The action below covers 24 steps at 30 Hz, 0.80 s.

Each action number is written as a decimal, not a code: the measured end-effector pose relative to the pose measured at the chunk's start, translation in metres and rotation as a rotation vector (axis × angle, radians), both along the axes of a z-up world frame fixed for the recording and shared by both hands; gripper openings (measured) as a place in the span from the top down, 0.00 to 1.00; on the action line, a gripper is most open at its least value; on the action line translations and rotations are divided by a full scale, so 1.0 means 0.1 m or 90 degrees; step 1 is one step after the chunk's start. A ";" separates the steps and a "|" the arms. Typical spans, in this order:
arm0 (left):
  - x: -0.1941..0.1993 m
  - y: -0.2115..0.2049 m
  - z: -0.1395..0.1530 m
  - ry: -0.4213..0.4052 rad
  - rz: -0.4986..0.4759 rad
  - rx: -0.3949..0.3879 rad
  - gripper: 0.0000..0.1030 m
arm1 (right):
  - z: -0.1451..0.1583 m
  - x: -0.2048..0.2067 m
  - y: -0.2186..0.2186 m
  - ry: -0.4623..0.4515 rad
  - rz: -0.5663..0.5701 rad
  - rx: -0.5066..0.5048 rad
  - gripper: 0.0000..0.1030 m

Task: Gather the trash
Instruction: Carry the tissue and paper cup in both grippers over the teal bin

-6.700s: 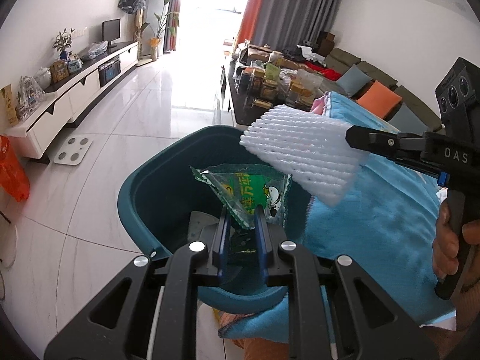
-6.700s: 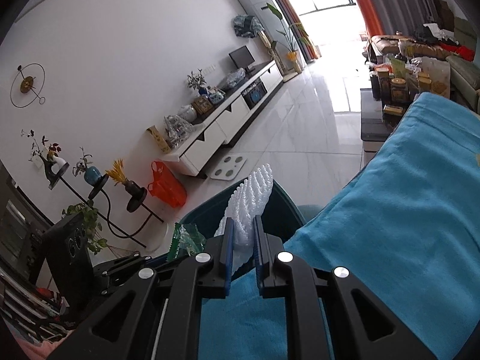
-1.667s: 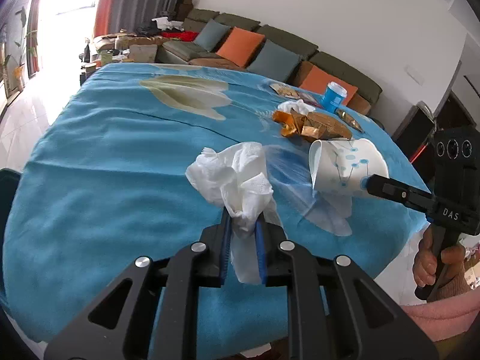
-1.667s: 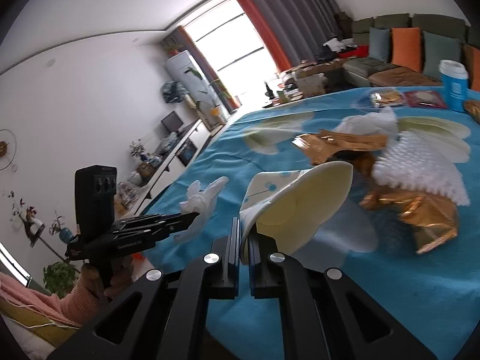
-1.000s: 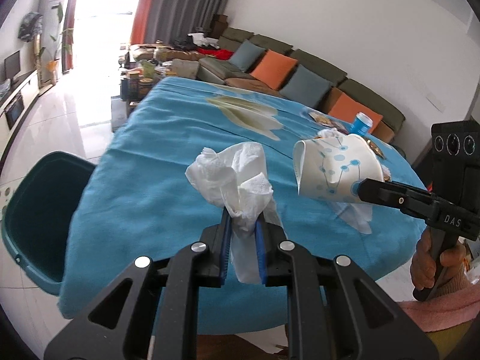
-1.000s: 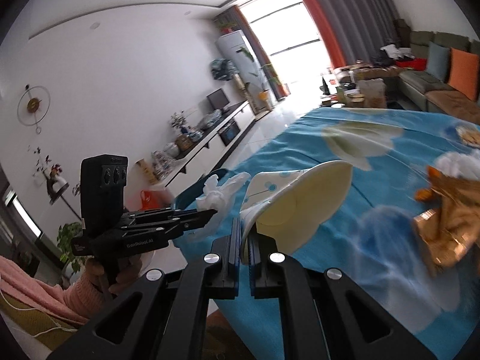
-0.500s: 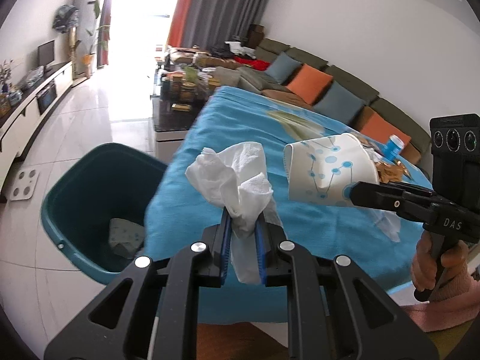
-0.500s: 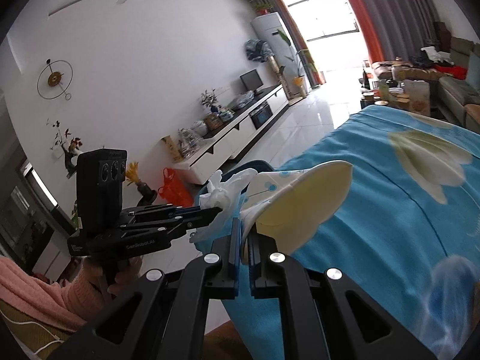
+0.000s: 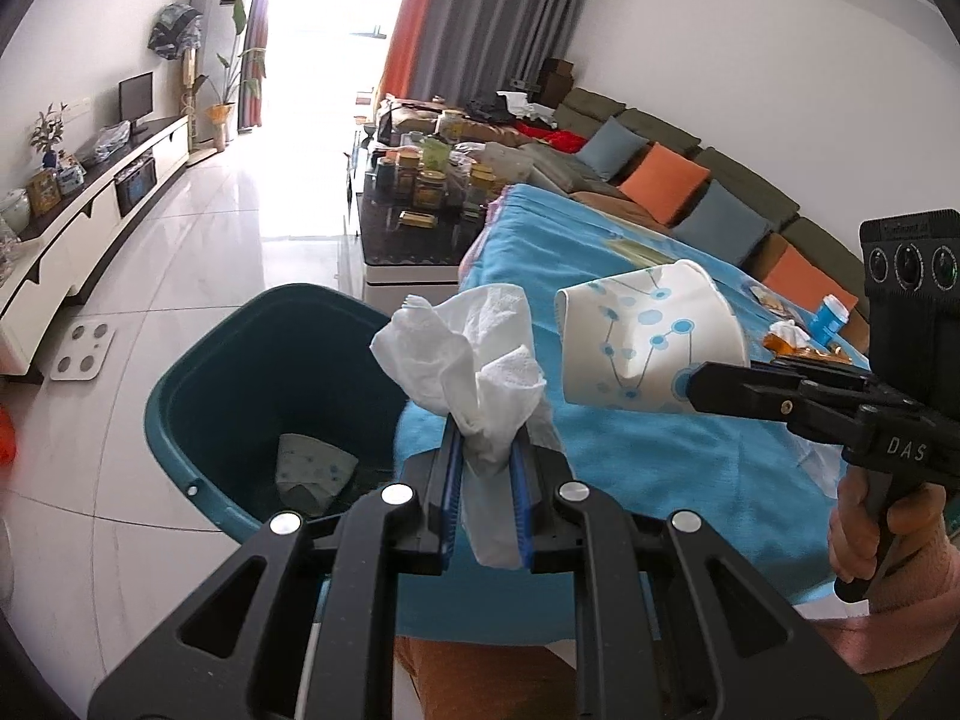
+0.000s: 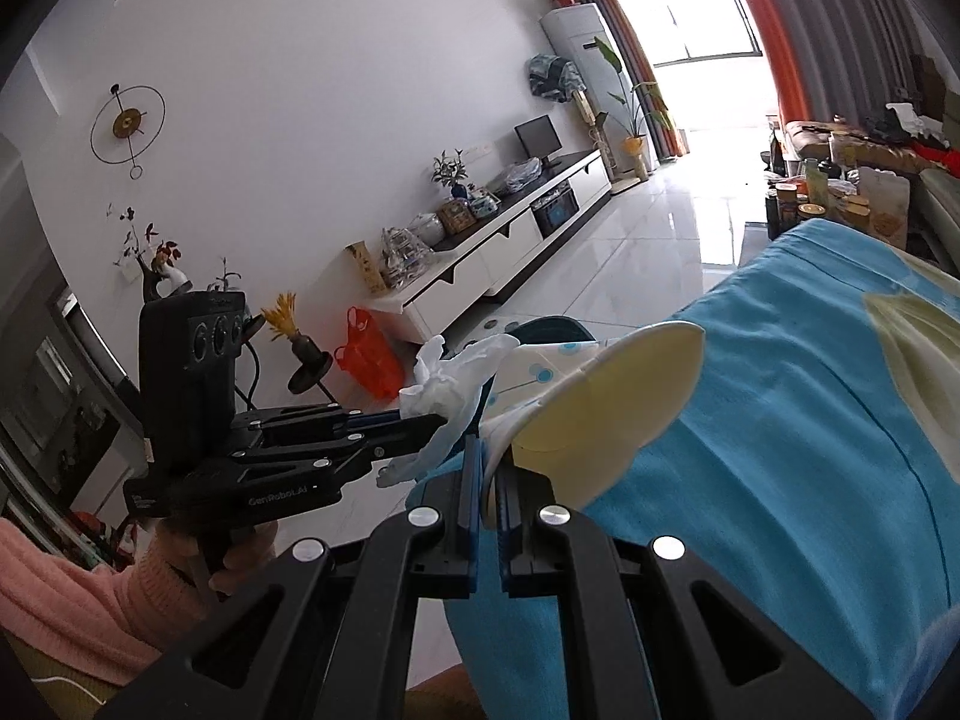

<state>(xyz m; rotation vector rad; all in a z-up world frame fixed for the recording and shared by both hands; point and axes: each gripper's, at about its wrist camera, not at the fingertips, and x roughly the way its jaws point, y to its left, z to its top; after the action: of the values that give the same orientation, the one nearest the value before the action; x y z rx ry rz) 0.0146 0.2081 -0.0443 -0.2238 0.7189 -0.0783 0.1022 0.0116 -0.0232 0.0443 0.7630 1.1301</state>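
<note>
Tissue [image 9: 480, 372], white and crumpled, sits clamped between the pads of the left hand-held gripper [image 9: 486, 474], above the near edge of the blue-covered desk [image 9: 630, 456]. Just beside it, the right hand-held gripper [image 10: 489, 480] pinches the rim of a dotted paper cup [image 9: 648, 342], tipped on its side. Below and beyond, a teal bin [image 9: 198, 384] stands on the floor against the desk, another cup [image 9: 312, 468] lying inside.
</note>
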 end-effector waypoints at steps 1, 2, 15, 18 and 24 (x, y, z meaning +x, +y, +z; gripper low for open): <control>0.00 0.01 0.00 0.000 0.003 0.001 0.85 | -0.03 0.00 0.00 0.000 0.002 -0.001 0.96; 0.00 0.03 0.00 0.000 0.006 0.002 0.85 | -0.03 0.01 0.04 0.000 0.004 -0.002 0.96; -0.02 0.30 -0.03 0.004 0.049 0.005 0.85 | -0.06 0.08 0.37 0.000 0.031 -0.019 0.96; -0.01 0.34 -0.05 0.006 0.055 0.003 0.85 | -0.05 0.07 0.40 0.000 0.036 -0.024 0.96; 0.02 0.39 -0.09 0.011 0.067 0.005 0.85 | -0.06 0.08 0.54 0.004 0.046 -0.036 0.96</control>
<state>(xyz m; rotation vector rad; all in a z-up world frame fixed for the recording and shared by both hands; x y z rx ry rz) 0.0170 0.2470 -0.0535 -0.2546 0.7241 0.0267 0.1105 0.0658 -0.0294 -0.0276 0.8077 1.1764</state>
